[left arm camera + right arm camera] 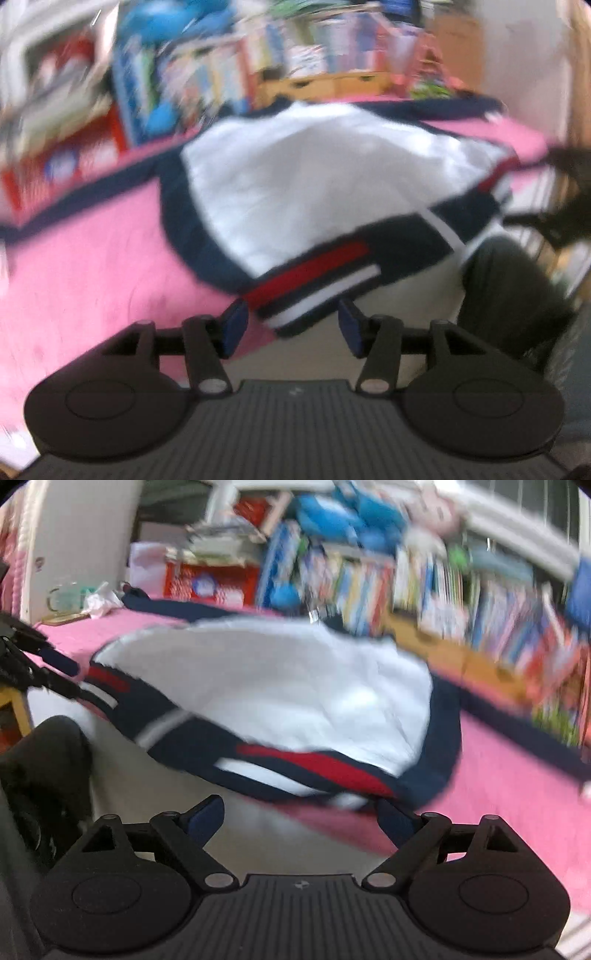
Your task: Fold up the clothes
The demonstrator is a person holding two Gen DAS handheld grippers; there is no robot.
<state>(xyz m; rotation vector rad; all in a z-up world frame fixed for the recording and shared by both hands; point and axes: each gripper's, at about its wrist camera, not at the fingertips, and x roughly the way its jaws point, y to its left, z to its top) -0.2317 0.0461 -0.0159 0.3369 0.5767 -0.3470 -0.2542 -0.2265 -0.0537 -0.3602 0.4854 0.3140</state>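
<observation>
A white garment with navy sides and a red, white and navy striped hem (314,184) lies on a pink-covered surface (92,266), its hem hanging over the near edge. It also shows in the right wrist view (288,694). My left gripper (293,326) is open, its blue pads on either side of the striped hem corner (314,291), just below it. My right gripper (299,819) is open and wide, just below the striped hem (325,768) at the surface's edge. The left gripper also shows at the right wrist view's left edge (40,664). Both views are motion-blurred.
A shelf of books and boxes (406,583) runs behind the pink surface (509,782). A dark-trousered leg (506,291) is beside the edge, over a pale floor (155,775). A glass mug (66,598) and crumpled tissue stand at the far left corner.
</observation>
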